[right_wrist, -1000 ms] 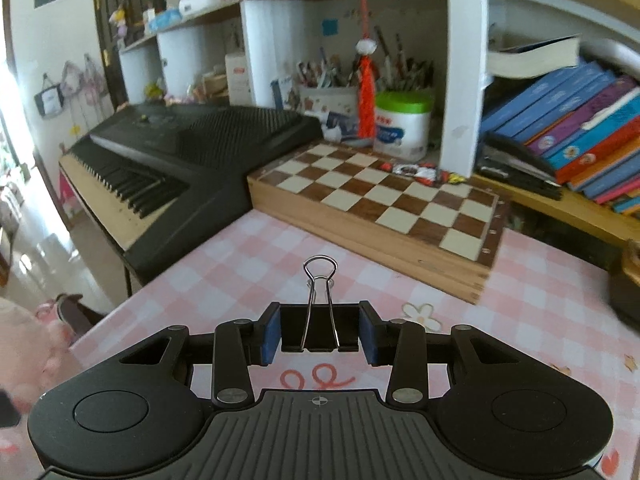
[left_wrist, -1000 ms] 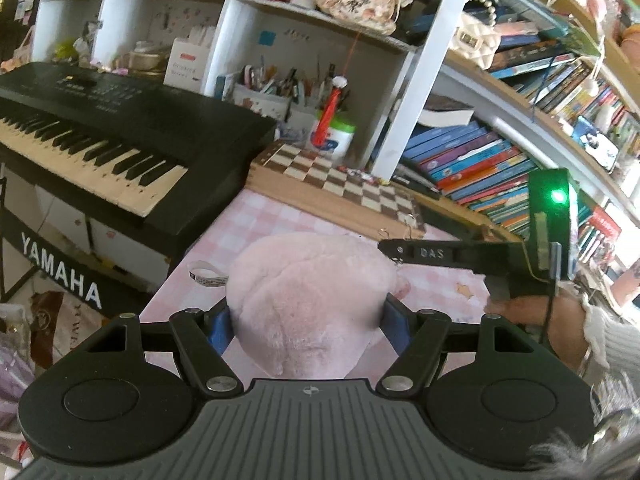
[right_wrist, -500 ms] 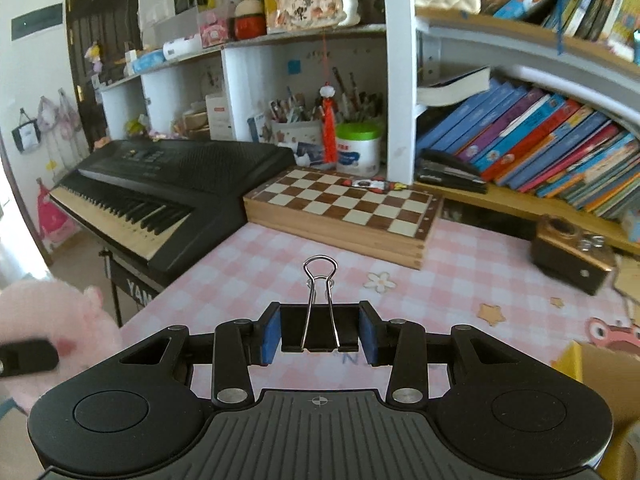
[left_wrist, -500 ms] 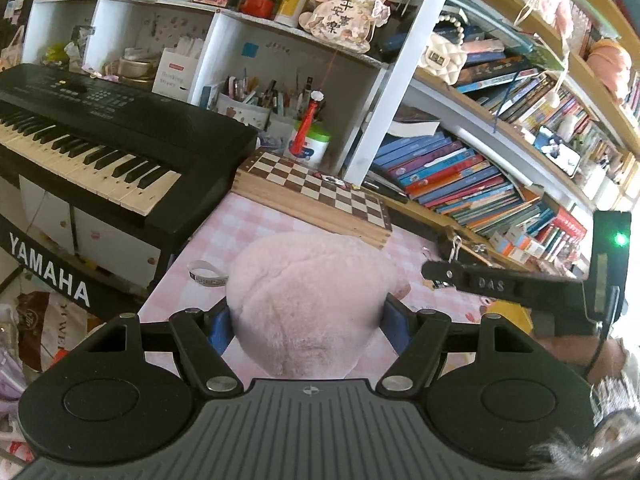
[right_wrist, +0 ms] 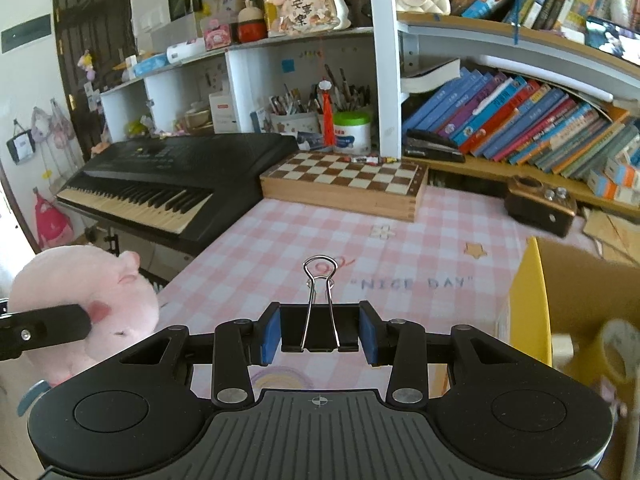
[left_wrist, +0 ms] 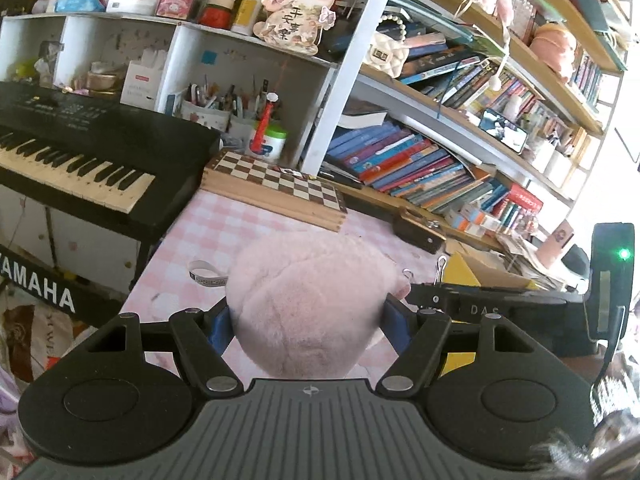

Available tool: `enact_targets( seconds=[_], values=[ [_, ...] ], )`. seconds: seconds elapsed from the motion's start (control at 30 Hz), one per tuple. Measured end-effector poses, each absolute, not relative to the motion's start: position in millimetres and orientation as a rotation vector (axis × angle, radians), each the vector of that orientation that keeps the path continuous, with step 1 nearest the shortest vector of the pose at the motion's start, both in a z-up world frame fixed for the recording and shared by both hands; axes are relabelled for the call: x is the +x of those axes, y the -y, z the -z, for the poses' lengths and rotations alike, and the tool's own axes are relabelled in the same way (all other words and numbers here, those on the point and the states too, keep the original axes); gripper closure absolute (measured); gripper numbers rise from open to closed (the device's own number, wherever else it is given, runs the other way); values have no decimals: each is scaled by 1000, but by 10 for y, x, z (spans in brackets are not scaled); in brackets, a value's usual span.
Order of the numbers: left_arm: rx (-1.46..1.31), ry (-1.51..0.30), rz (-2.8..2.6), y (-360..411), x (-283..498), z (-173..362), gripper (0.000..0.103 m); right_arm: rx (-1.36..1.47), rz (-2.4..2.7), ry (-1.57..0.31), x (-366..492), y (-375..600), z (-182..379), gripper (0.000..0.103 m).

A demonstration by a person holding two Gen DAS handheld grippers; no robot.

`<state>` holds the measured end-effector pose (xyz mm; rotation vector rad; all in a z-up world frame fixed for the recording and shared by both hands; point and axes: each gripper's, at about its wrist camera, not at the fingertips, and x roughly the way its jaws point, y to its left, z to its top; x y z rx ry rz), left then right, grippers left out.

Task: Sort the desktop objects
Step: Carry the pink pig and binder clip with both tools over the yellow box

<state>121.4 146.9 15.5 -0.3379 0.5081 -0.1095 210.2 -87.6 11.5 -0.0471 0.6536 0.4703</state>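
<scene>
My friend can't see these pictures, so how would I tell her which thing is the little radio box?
Start at the wooden chessboard box at the back of the pink checked tablecloth. Go right along the low bookshelf to the small dark brown box on the cloth just before it. It has metal knobs on top, unlike the open cardboard box with a yellow side nearer the camera.

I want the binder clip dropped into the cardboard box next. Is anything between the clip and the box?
Nothing visible is. The right gripper holds the binder clip above the pink checked tablecloth, and the cardboard box sits open just to its right, with only bare cloth between them.
</scene>
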Motion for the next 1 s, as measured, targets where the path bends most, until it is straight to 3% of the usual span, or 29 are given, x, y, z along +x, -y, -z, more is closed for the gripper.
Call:
enact_targets(
  seconds=[1.0],
  values=[
    [-308, -633, 339, -1227, 264, 26, 34, 72, -264, -752, 365, 1250, 9, 64]
  ],
)
